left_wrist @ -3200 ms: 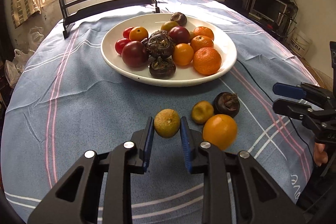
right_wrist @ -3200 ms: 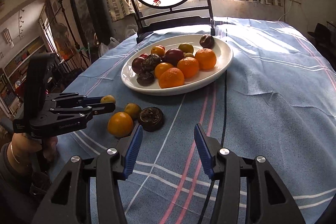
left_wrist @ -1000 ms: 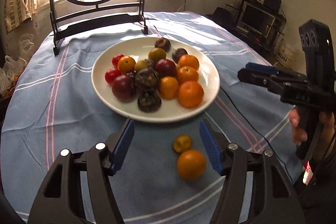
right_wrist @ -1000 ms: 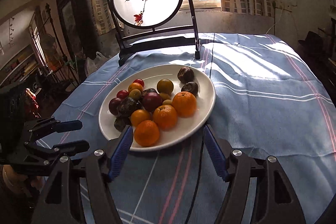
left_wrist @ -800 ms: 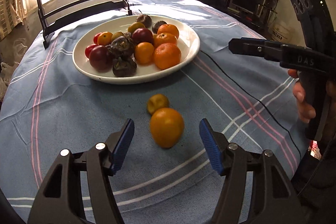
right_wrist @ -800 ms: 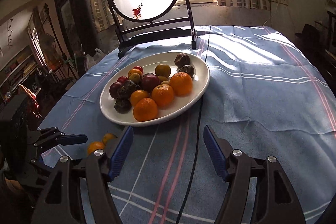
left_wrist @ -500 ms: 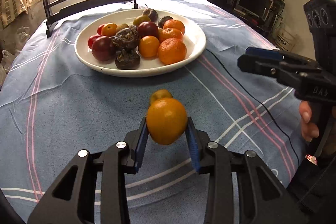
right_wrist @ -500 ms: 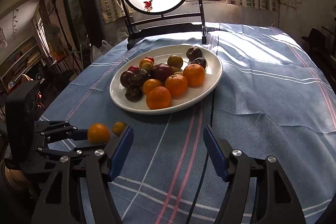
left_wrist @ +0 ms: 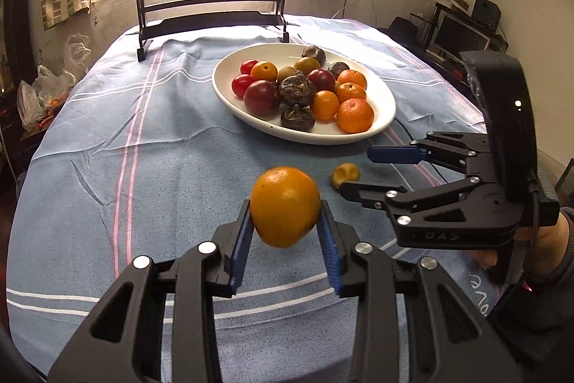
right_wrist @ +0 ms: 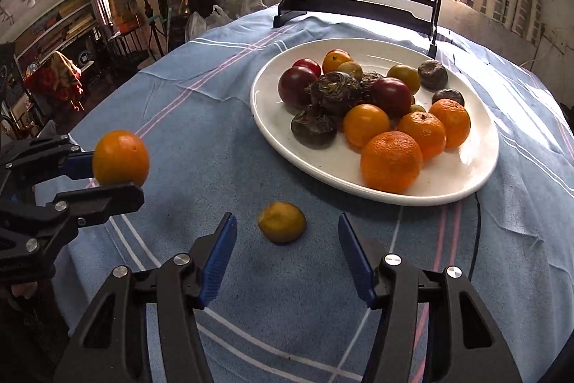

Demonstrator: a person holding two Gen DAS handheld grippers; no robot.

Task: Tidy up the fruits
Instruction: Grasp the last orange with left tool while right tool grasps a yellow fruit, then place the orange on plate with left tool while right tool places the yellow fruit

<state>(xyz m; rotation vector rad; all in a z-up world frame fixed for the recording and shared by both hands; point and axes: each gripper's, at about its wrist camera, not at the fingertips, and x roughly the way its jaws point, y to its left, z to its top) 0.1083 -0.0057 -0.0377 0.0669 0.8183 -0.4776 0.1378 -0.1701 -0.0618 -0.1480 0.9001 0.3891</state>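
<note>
The left gripper (left_wrist: 285,232) is clamping the orange (left_wrist: 285,206) between its blue pads and holding it clear above the blue striped tablecloth (left_wrist: 143,146); half a second ago the fruit was only just pinched near the cloth, and it is now riding higher, well short of the near rim of the white plate (left_wrist: 385,117). The right gripper (right_wrist: 287,252) is spreading wide and empty, and it has dropped in close since then: its fingers are now flanking the small yellowish citrus (right_wrist: 282,221), which is still lying on the cloth just before the plate's near edge, untouched by either pad. The plate is sitting toward the table's far side, heaped with mandarins (right_wrist: 391,160), dark plums (right_wrist: 297,85), and brown wrinkled fruits (right_wrist: 335,92).
</note>
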